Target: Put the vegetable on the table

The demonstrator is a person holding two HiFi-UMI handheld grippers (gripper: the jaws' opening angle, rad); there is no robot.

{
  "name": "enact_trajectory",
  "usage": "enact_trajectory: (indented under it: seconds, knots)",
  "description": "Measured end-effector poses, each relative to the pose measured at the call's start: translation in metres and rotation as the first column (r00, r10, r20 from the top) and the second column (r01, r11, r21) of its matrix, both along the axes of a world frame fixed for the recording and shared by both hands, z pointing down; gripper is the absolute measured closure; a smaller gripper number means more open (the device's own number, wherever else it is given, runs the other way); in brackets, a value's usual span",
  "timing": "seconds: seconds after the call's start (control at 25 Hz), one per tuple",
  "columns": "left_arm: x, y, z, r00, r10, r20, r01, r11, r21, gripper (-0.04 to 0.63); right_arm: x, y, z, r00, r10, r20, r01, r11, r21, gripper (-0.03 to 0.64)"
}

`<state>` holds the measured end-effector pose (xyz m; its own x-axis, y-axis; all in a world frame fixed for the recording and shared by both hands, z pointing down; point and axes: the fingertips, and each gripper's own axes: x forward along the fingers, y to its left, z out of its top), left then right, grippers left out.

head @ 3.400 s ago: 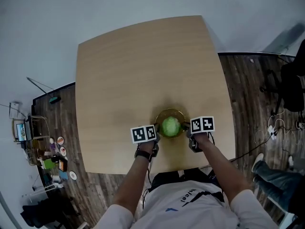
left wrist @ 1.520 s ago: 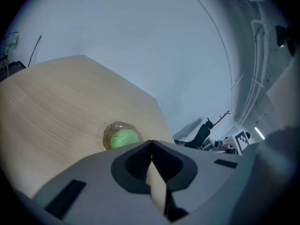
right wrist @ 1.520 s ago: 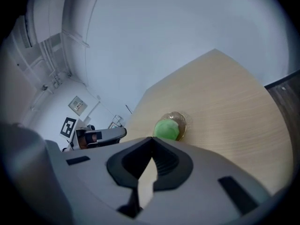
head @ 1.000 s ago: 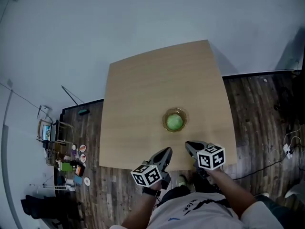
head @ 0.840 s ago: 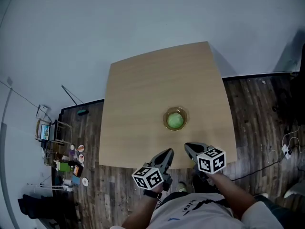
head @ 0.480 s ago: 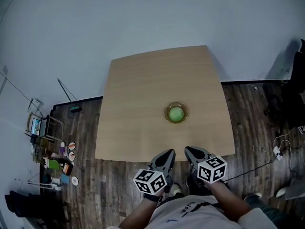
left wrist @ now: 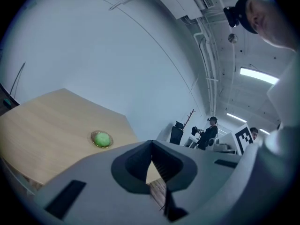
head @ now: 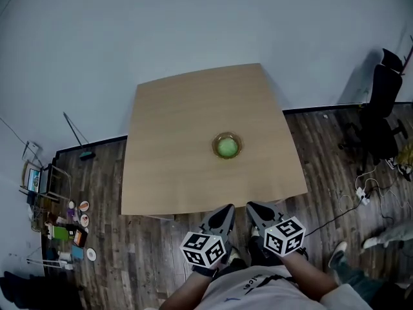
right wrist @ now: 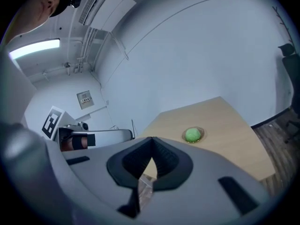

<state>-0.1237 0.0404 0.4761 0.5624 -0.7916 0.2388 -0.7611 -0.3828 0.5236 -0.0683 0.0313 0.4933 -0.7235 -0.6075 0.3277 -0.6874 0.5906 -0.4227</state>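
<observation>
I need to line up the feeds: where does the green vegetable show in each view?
Head view: vegetable near picture centre.
Left gripper view: vegetable left of centre, above the jaws.
Right gripper view: vegetable right of centre, above the jaws.
Shared landmark: the wooden table under it.

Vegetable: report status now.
Shut, empty: left gripper, right gripper, both short of the table. The vegetable sits in the bowl, mid-table. Nothing between.

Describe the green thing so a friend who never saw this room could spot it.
Find the big light wooden table by the pale wall; near its middle sits a small round amber glass bowl. The round pale green vegetable lies inside it, and that bowl is the only object on the tabletop.
</observation>
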Motion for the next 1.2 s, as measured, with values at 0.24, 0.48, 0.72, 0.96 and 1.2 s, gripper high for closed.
enact_trajectory:
  seconds: [0.24,0.48,0.72,0.96,1.2]
  knots:
    - [0.003,0.012,-0.013,1.0,-0.002,0.029,0.001,0.999,0.047,0.581,0.003,0.011,-0.012,1.0,-0.013,-0.009,0.013,0.999,0.042,0.603]
    - [0.002,0.006,-0.028,0.999,-0.014,0.045,0.011,0.997,0.071,0.583,-0.001,0.004,-0.022,1.0,-0.027,0.013,0.027,0.998,0.057,0.603]
    - [0.001,0.004,-0.031,0.998,-0.038,0.054,0.033,0.996,0.086,0.583,-0.001,0.003,-0.029,0.999,-0.043,-0.01,0.044,0.994,0.097,0.603]
    - [0.001,0.005,-0.027,0.997,-0.042,0.058,0.038,0.996,0.079,0.582,0.001,0.006,-0.024,0.998,-0.045,-0.035,0.048,0.994,0.1,0.603]
    - [0.01,0.006,-0.024,0.998,-0.039,0.057,0.035,0.997,0.073,0.583,0.008,0.009,-0.021,0.998,-0.042,-0.04,0.046,0.994,0.098,0.604]
